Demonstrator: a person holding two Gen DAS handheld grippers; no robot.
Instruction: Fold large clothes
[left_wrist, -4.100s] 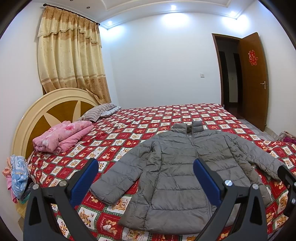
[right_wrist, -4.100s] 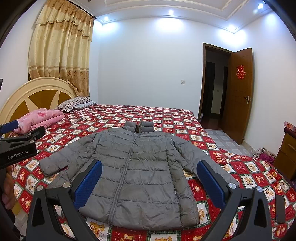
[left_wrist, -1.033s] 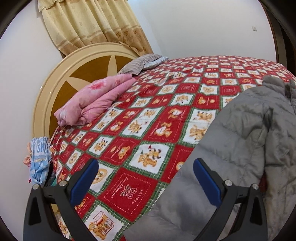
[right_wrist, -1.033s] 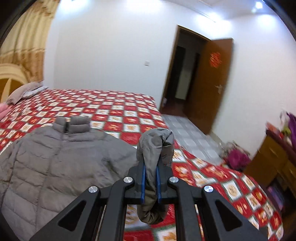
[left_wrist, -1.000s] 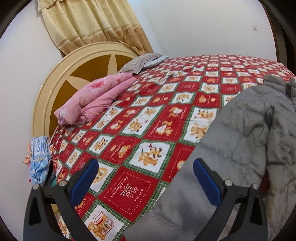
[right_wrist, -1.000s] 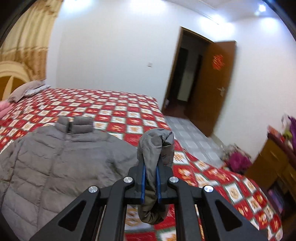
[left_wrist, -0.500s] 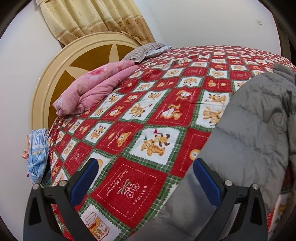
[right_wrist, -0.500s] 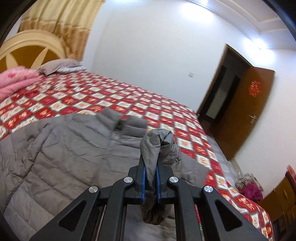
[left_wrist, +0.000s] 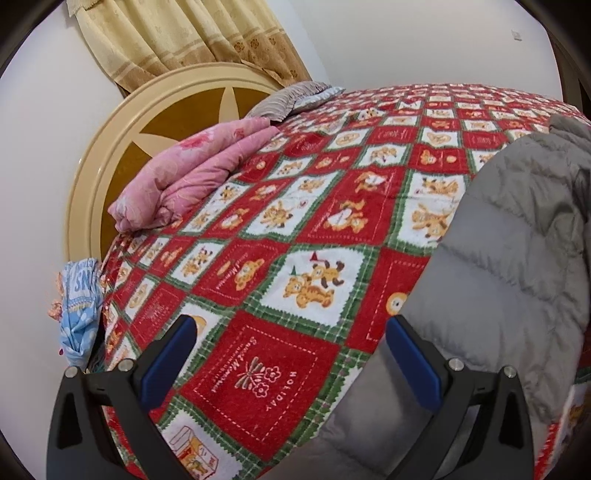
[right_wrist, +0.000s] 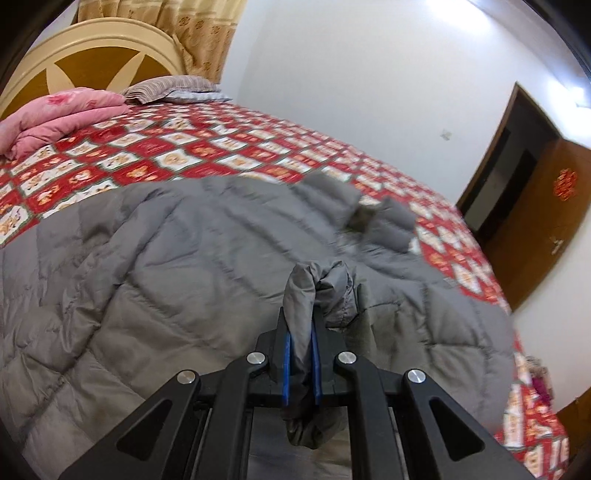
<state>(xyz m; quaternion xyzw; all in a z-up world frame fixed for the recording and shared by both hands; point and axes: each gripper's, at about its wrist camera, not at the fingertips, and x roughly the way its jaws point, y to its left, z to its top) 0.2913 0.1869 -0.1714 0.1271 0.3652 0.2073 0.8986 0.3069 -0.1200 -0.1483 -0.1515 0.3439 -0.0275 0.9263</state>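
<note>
The jacket is lying spread on the bed, front side up, with its collar pointing away from the camera toward the door. The right gripper is hovering over the jacket's body, and its jaws are pressing together on a bunched sleeve cuff; the cuff is standing up between the blue pads and more fabric is hanging below them. The left gripper is hovering at the jacket's left edge with its jaws standing wide apart and gripping nothing; the left pad is sitting over the red checked bedspread, while the right pad is overlapping the jacket's grey sleeve. Beyond the jacket, toward the headboard, a folded pink quilt is resting on the bed, and a striped pillow is lying just behind it. A blue cloth is hanging beside the headboard, off the bed's corner. A curtain is hanging above the headboard.
</note>
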